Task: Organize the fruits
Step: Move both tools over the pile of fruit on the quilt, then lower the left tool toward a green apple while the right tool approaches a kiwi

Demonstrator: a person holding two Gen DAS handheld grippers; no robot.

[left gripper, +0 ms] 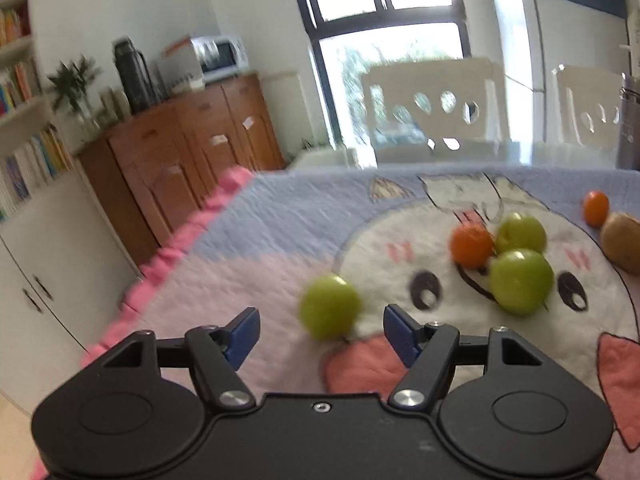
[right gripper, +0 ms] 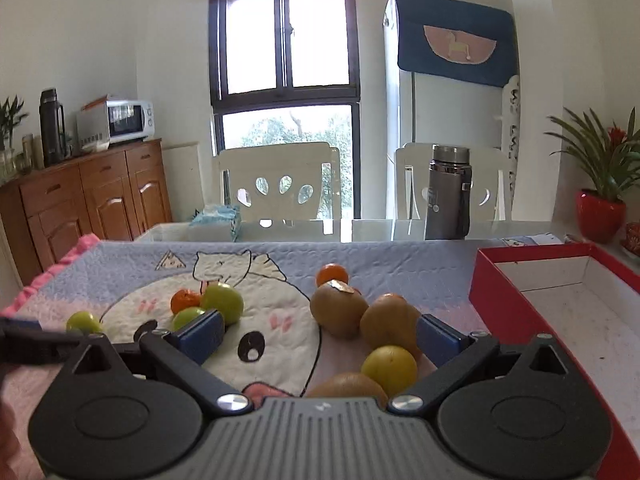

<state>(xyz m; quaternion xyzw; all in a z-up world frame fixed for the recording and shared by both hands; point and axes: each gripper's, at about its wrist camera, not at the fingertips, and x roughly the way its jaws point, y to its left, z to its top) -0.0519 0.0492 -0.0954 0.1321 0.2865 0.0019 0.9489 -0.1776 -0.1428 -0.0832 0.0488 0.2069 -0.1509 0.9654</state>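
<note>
We're lining up on the lone green fruit (left gripper: 330,306) at lower centre of the left wrist view. Our left gripper (left gripper: 321,334) is spread wide and holds nothing, with the fruit just ahead between the blue fingertips (left gripper: 244,334). This looks like the approach before a first pick. Our right gripper (right gripper: 316,338) also stands open and empty, over the kiwis (right gripper: 338,310) and a yellow-green fruit (right gripper: 389,366) at centre right. The red box (right gripper: 496,300) waits at the right edge, seemingly bare. Next we'd ease the left forward and close gently, since a round fruit may roll on the quilt (left gripper: 256,248).
</note>
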